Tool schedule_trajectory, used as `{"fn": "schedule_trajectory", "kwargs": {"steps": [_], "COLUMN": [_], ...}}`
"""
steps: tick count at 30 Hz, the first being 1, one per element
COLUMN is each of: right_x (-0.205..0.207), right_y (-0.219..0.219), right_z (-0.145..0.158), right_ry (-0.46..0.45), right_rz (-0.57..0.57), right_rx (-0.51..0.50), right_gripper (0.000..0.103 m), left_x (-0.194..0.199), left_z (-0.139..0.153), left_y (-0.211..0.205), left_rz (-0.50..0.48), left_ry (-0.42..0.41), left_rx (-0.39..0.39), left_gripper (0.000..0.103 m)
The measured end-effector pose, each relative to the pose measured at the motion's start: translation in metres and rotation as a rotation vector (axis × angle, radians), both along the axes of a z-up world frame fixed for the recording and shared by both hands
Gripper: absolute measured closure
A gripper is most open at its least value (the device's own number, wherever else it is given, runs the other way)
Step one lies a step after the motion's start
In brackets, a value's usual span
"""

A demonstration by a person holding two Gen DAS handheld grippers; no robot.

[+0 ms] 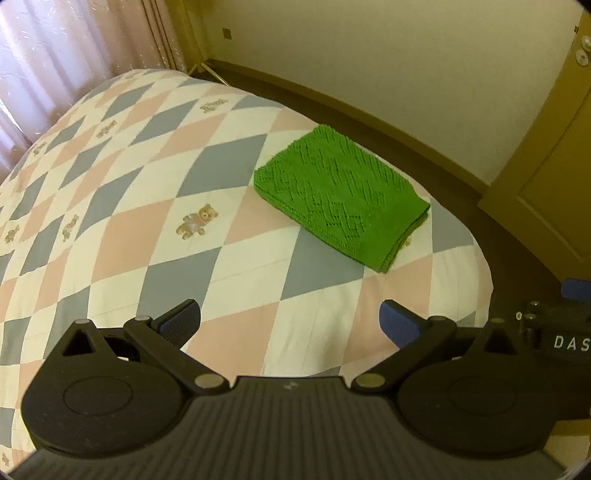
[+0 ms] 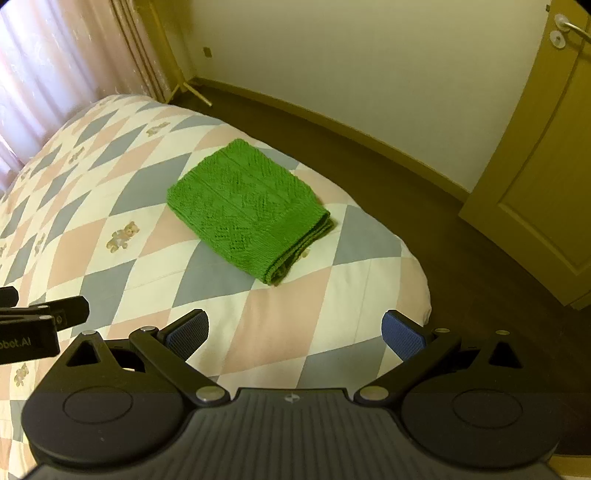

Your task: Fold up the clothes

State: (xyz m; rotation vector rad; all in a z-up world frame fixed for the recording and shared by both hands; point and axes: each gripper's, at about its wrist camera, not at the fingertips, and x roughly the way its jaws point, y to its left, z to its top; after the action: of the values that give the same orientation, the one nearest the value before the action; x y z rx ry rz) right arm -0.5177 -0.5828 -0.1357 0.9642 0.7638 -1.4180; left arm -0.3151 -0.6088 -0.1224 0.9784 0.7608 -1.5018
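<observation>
On the quilt (image 2: 280, 317), folded green knit (image 2: 247, 210) — both hand-held grippers (image 1: 290, 325) (image 2: 293, 332) released, door (image 2: 535, 184) beyond

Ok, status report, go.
Left gripper and right gripper: jaws open, empty, above the quilt. Green knit folded flat on it. Nothing in the way.

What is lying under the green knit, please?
The knit lies folded on the quilt. A teddy print peeks out at its near edge; what else it covers is hidden.

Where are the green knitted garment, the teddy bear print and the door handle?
green knitted garment (image 2: 247, 210): right wrist view, top face.
teddy bear print (image 1: 196, 221): left wrist view, bear's body.
door handle (image 2: 573, 26): right wrist view, lever.
</observation>
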Motion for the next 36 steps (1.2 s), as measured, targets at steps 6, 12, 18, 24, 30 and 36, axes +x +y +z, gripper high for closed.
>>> {"fn": "schedule_trajectory", "kwargs": {"steps": [6, 12, 18, 24, 30, 36], "right_x": [-0.005, -0.010, -0.015, -0.020, -0.025, -0.029], "right_y": [-0.013, -0.030, -0.047, -0.061, -0.071, -0.075], "right_z": [-0.004, -0.006, -0.008, -0.009, -0.013, -0.017], "right_ry": [0.001, -0.005, -0.017, -0.028, -0.031, -0.026], "right_rz": [0.011, 0.029, 0.040, 0.046, 0.038, 0.026], "right_rx": [0.018, 0.032, 0.049, 0.054, 0.068, 0.080], "right_gripper": [0.000, 0.000, 0.000, 0.000, 0.000, 0.000], "left_x": [-0.005, -0.010, -0.017, -0.021, -0.026, -0.027], "left_z": [-0.004, -0.002, 0.001, 0.000, -0.007, -0.016], "left_y": [-0.013, -0.029, -0.045, -0.058, -0.070, -0.077], "left_rz": [0.010, 0.016, 0.016, 0.009, 0.000, 0.005], "left_ry": [-0.017, -0.010, -0.014, -0.013, -0.010, -0.006], "left_rx": [0.006, -0.006, -0.015, -0.012, 0.006, 0.031], "left_gripper": [0.001, 0.001, 0.001, 0.001, 0.001, 0.001]}}
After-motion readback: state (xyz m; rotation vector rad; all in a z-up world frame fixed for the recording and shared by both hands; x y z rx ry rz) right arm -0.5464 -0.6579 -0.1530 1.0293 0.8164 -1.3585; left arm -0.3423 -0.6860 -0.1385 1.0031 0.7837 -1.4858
